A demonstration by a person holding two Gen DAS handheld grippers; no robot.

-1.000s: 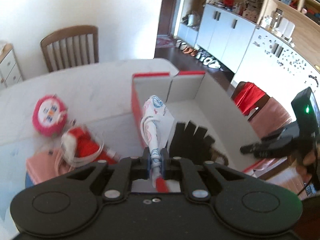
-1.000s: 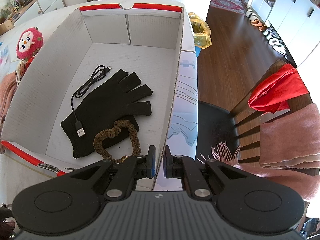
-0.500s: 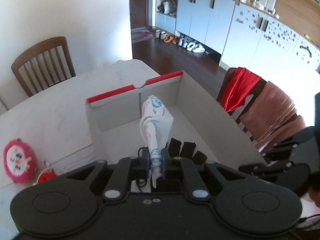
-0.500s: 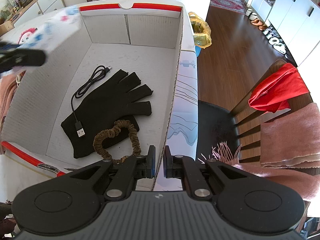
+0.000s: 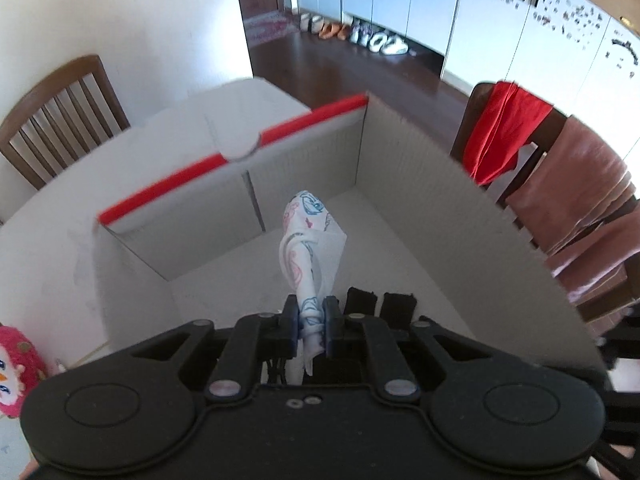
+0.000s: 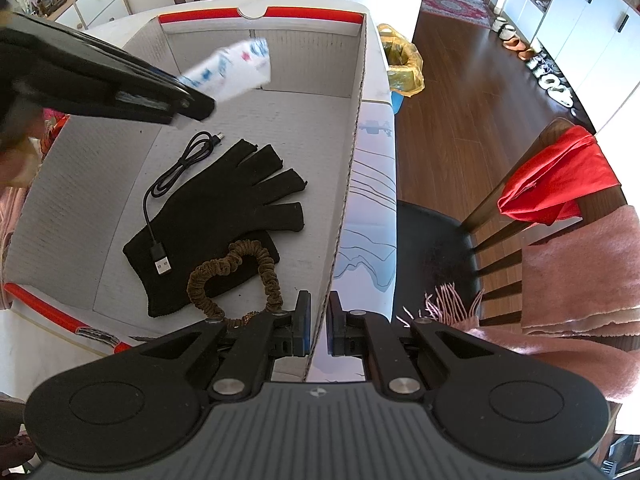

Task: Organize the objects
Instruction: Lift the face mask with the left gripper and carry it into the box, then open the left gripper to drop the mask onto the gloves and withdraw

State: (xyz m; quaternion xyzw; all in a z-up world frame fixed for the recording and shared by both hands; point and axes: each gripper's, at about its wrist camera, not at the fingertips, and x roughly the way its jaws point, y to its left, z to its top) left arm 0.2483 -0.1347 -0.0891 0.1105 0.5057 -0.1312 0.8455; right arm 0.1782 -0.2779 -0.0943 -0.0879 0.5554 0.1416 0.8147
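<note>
Between your left gripper's (image 5: 311, 322) jaws sits a white printed cloth (image 5: 310, 240), pinched at its lower end and held above the open cardboard box (image 6: 352, 168) on the desk (image 5: 48, 260). Below it the box's far half is bare floor, bounded by the red-edged end wall (image 6: 260, 14) and the tall side walls. Nearer you, a black glove (image 6: 216, 220), a black USB cable (image 6: 176, 172) and a brown scrunchie (image 6: 236, 280) fill the floor. Your right gripper (image 6: 318, 322) has its jaws closed on the box's right wall, at its near corner. Beyond that wall the desk edge is close, with a chair (image 6: 520, 208) draped in red cloth (image 6: 560, 176) just past it. Left of the box lies a pink plush toy (image 5: 16, 372).
</note>
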